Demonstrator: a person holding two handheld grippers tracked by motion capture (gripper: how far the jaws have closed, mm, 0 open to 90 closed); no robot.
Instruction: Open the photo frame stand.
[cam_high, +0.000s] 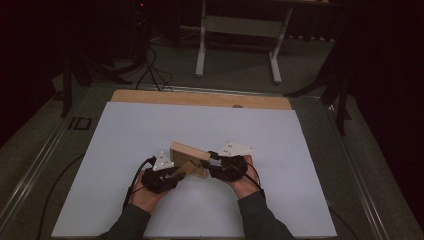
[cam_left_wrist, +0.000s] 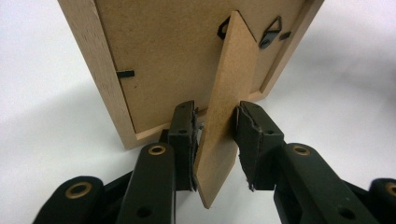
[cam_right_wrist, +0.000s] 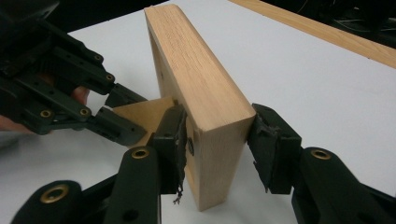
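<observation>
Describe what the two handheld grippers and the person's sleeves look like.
Both the left gripper and the right gripper are black, with linked bars, brass-coloured rivets and worn, frayed pads. Each carries a grey three-cornered plate and trails a black cable. The sleeves are dark grey.

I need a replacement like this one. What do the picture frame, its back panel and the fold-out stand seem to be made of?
Picture frame: pale, seemingly unvarnished wood with visible grain. Back panel: matte brown, grainless, probably fibreboard. Fold-out stand: looks like the same thin brown board, raw-edged.
</observation>
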